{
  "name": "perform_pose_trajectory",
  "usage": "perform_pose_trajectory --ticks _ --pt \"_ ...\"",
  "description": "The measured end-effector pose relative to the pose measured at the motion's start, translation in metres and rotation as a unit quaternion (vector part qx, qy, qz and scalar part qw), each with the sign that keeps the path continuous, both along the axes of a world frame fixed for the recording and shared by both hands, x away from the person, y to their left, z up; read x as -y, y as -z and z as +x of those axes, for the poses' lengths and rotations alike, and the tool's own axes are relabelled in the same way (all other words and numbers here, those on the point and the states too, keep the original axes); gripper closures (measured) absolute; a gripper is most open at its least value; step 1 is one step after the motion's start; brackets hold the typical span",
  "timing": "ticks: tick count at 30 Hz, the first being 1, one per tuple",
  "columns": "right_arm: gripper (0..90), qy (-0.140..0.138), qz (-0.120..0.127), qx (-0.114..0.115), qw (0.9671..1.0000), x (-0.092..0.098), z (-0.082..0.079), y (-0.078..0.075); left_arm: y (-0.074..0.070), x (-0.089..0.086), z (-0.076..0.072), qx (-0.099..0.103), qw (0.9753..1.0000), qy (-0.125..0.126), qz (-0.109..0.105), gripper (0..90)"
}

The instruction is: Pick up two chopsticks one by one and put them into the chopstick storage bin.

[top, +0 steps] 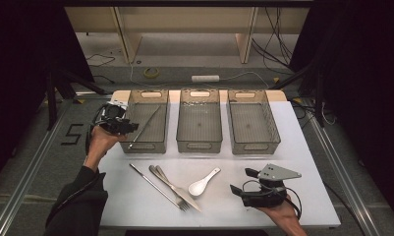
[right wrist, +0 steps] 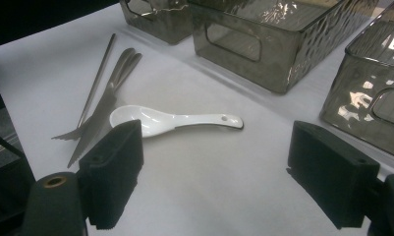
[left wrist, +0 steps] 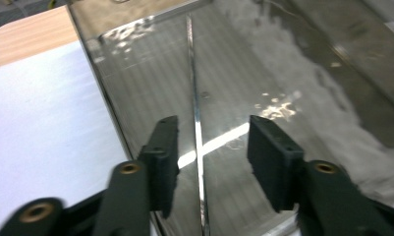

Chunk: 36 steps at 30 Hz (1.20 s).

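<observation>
Hovering over the left bin (top: 146, 120), the left hand-held gripper (top: 128, 127) has its jaws apart with nothing between the pads. In the left gripper view a thin metal rod (left wrist: 196, 128) — a chopstick, by the look of it — lies in the bin below and runs lengthwise between the jaws, untouched as far as can be told.

The right hand-held gripper (top: 241, 182) sits low at the near right of the surface (top: 302, 147), jaws wide, empty, pointing left toward the loose cutlery.

Outward from the right one:
- white ceramic spoon (right wrist: 175, 120) nearest, just ahead and to the left of the jaws; bowl toward the person, handle angling away and to the right in the high view.
- knife (top: 177, 184) and fork (top: 172, 192) just beyond the spoon, lying crossed or overlapping; another thin rod (top: 148, 179) alongside, all slanting from far left to near right.
- middle bin (top: 199, 120) and right bin (top: 252, 120) look empty.

Judgement: this reads as sorting cutlery into bins. The spoon is the right hand's pick — much nearer than to the left. Its long axis lies roughly along the gripper's line of approach, so the jaws would likely need turning to close across the handle.
</observation>
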State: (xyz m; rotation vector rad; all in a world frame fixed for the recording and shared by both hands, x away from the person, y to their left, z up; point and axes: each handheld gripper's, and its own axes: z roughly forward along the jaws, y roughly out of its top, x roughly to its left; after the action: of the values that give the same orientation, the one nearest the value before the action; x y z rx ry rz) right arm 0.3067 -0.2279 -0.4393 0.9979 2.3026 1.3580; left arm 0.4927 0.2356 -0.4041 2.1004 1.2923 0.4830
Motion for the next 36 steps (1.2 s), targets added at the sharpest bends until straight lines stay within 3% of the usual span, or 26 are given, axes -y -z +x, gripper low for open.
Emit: perform_pose_trajectory --ticks 4,7,12,16,22,27,36 --pt "22.2 0.001 0.000 0.001 1.0000 0.001 -0.001 -0.001 -0.008 0.005 -0.012 -0.005 0.9987 0.050 -0.007 41.2" --pt "22.2 0.000 -0.001 0.002 1.0000 0.001 -0.001 -0.001 -0.013 0.011 -0.027 -0.029 0.9935 0.109 0.017 37.0" --pt "22.2 0.001 -0.001 0.001 1.0000 0.001 -0.001 -0.001 -0.018 0.022 -0.048 -0.042 0.9850 0.163 0.035 32.8" --pt "22.2 0.000 -0.003 0.002 1.0000 0.000 -0.001 -0.001 -0.017 0.028 -0.058 -0.045 0.9800 0.191 0.030 28.0" --pt "22.2 0.001 -0.002 0.002 1.0000 0.000 -0.001 -0.001 -0.010 0.037 -0.069 -0.058 0.9720 0.224 0.043 23.0" --pt "22.2 0.001 -0.001 0.003 1.0000 0.000 -0.001 -0.001 -0.006 0.042 -0.074 -0.066 0.9671 0.239 0.056 22.5" --pt "22.2 -0.001 -0.001 0.004 1.0000 0.000 -0.001 -0.001 0.004 0.055 -0.083 -0.093 0.9463 0.292 0.103 22.6"
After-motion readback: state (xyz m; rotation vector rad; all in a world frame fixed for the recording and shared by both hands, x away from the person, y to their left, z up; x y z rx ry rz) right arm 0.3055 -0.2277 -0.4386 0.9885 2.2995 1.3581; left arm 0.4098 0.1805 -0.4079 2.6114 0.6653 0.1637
